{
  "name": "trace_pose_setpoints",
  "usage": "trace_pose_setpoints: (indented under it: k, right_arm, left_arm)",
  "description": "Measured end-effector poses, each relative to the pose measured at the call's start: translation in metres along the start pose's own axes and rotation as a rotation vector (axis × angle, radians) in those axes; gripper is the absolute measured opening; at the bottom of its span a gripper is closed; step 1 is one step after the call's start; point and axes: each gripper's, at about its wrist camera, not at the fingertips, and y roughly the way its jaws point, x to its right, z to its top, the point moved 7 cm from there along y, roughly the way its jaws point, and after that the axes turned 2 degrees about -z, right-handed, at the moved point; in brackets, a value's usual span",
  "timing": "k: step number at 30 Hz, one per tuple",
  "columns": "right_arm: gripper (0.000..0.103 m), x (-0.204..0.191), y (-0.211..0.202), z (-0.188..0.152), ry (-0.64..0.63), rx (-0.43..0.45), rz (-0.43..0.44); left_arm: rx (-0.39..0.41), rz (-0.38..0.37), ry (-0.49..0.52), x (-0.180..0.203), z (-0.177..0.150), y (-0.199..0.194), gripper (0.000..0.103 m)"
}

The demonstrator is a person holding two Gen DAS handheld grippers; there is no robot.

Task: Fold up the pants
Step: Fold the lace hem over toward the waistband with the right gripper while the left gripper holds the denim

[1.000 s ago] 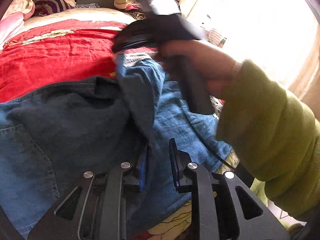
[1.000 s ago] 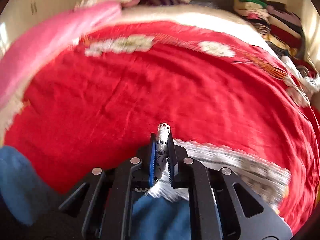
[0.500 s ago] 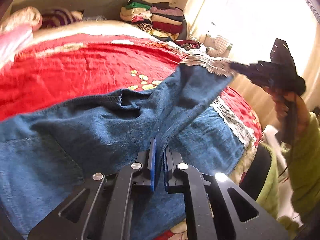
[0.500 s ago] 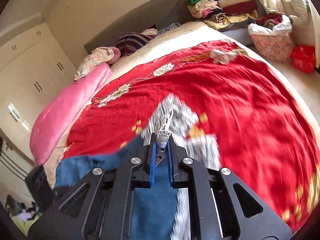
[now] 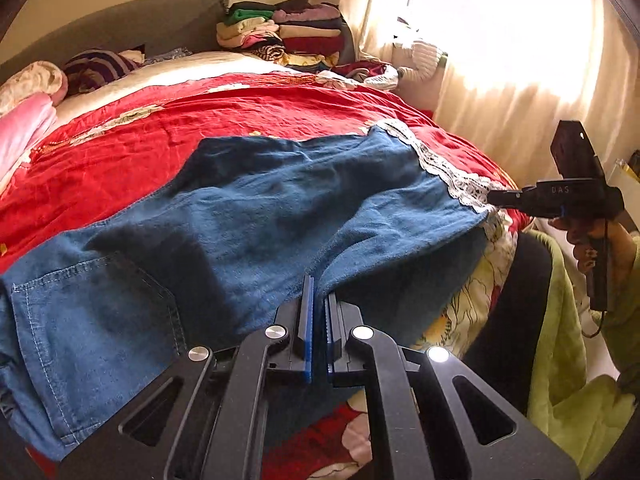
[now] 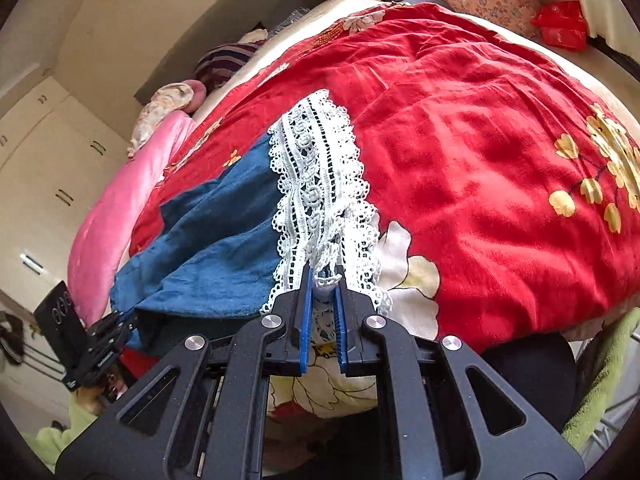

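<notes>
Blue denim pants [image 5: 248, 216] with a white lace hem [image 5: 444, 172] lie spread across a red bedspread [image 5: 160, 136], one leg folded over the other. My left gripper [image 5: 318, 292] is shut on the near edge of the pants at mid-leg. My right gripper [image 6: 322, 280] is shut on the lace hem [image 6: 316, 168] at the bed's near edge; it also shows in the left wrist view [image 5: 496, 196]. The left gripper shows in the right wrist view [image 6: 128, 318] at the far left, clamped on blue fabric [image 6: 212, 248].
A pink quilt [image 6: 104, 216] and pillows [image 5: 96, 66] lie at the head of the bed. Stacked folded clothes [image 5: 288, 32] sit at the far corner by a bright curtained window [image 5: 500, 40]. A floral sheet [image 6: 404, 276] hangs over the bed's near edge.
The right gripper has swung the lace-hemmed leg from over the bed's middle out to the right, laying it flat over the other leg. The left gripper has closed on the pants' near edge.
</notes>
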Motion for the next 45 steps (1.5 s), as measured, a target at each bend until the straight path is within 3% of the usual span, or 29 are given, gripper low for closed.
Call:
trace_pose_setpoints:
  k: [5, 7, 9, 11, 13, 16, 21, 26, 28, 31, 36, 43, 45]
  right_arm:
    - [0.005, 0.004, -0.004, -0.002, -0.001, 0.009, -0.015]
    - [0.006, 0.011, 0.005, -0.007, -0.025, -0.024, -0.073]
    - [0.013, 0.013, 0.003, -0.008, -0.037, -0.011, -0.125]
    - [0.029, 0.008, -0.011, -0.005, -0.102, 0.052, -0.198]
    - [0.037, -0.01, -0.03, -0.001, -0.222, 0.145, -0.279]
    - [0.037, -0.053, -0.031, -0.009, -0.409, 0.164, -0.244]
    - [0.037, -0.129, 0.014, -0.06, -0.854, 0.049, -0.192]
    - [0.037, -0.152, 0.049, -0.083, -1.076, -0.011, -0.246]
    - [0.037, -0.152, 0.057, -0.085, -1.11, -0.028, -0.256]
    - [0.003, -0.143, 0.065, -0.089, -1.097, -0.107, -0.223]
    - [0.001, -0.139, 0.047, -0.093, -1.052, -0.128, -0.153]
    - [0.004, -0.129, 0.058, -0.101, -1.016, -0.18, -0.142]
    - [0.014, -0.13, 0.05, -0.096, -0.959, -0.174, -0.094]
  left_arm:
    - [-0.023, -0.006, 0.017, 0.001, -0.006, 0.002, 0.004]
    - [-0.046, -0.026, 0.002, 0.001, -0.013, 0.009, 0.004]
    - [-0.062, -0.026, 0.01, 0.004, -0.017, 0.014, 0.004]
    - [-0.066, -0.029, 0.017, 0.006, -0.018, 0.015, 0.004]
    - [-0.064, -0.033, 0.015, 0.006, -0.017, 0.015, 0.004]
    - [-0.062, -0.035, 0.01, 0.007, -0.017, 0.015, 0.004]
    - [-0.052, -0.033, 0.015, 0.009, -0.015, 0.009, 0.004]
    - [-0.041, -0.036, 0.019, 0.011, -0.013, 0.003, 0.004]
    - [-0.041, -0.037, 0.017, 0.012, -0.012, 0.002, 0.004]
    - [-0.046, -0.042, 0.012, 0.011, -0.013, 0.0, 0.004]
    - [-0.064, -0.065, 0.022, 0.017, -0.017, -0.003, 0.004]
    - [-0.138, -0.068, 0.029, 0.02, -0.03, 0.009, 0.004]
    - [-0.132, -0.075, 0.019, 0.018, -0.03, 0.006, 0.005]
